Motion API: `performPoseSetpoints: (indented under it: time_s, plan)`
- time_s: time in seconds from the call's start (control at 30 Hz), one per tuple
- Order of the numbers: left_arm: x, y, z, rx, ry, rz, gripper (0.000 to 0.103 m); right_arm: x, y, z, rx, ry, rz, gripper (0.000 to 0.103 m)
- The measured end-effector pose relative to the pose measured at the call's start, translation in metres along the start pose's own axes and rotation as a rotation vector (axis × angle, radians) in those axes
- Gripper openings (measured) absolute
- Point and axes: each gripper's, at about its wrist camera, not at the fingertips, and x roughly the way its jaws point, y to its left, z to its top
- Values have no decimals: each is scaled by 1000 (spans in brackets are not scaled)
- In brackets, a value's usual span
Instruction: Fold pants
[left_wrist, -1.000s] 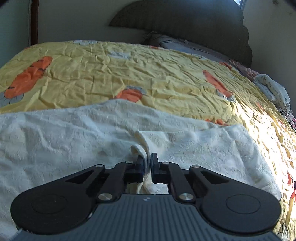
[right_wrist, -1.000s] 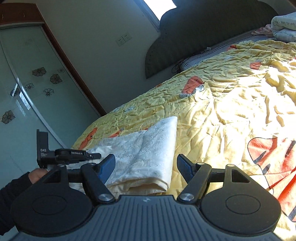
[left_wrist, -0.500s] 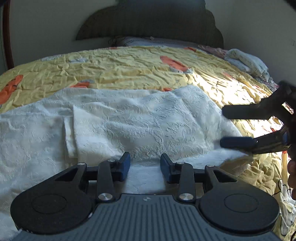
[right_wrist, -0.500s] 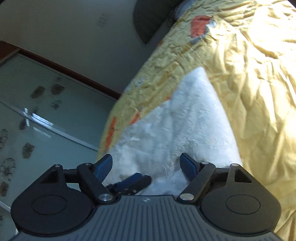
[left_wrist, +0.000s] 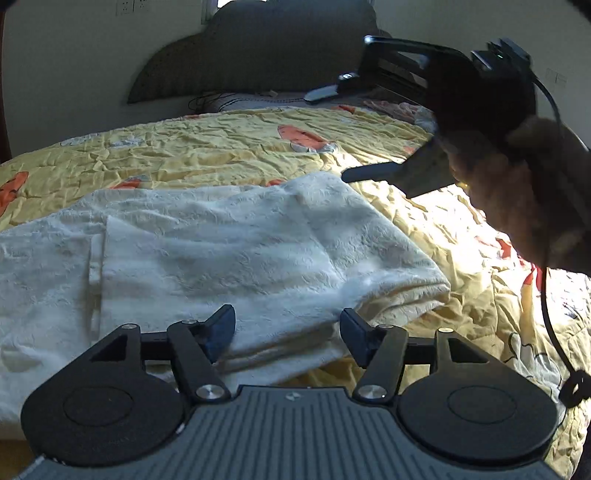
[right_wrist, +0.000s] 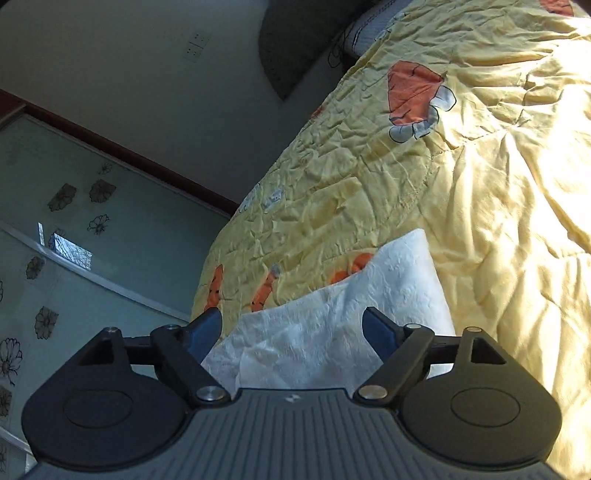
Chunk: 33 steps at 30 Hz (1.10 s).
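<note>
The white pants (left_wrist: 229, 251) were seen lying lengthwise across the frame's middle on the bed (left_wrist: 229, 147), their folded edge just ahead of the left tongs (left_wrist: 288, 328), nearer than the right tongs (right_wrist: 291, 332), both released, jaws opening, gripping nothing.

Your pants (left_wrist: 236, 251) lie folded on the bedspread (left_wrist: 221, 147), lower left of the frame; the headboard (left_wrist: 258, 51) stands behind, your right gripper (left_wrist: 373, 125) upper right.

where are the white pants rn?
The white textured fabric pants lie folded on the yellow orange-patterned quilted bedspread at its near edge, lower-left in the left wrist view, directly ahead of the left claw, whose jaws are opening.
</note>
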Motion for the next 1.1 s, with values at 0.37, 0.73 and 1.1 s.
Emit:
performPoseSetpoints:
  time_s: [0.37,0.73,1.1]
  plan:
    - [-13,22,-1,-137,-38,-48,63,-3,2,-18,-68,49,-36,80]
    - [-15,39,-15,-219,-61,-61,70,-23,-7,-105,-148,160,-18,74]
    - [-164,174,-69,-782,-375,209,76,3,111,-176,-809,118,-126,79]
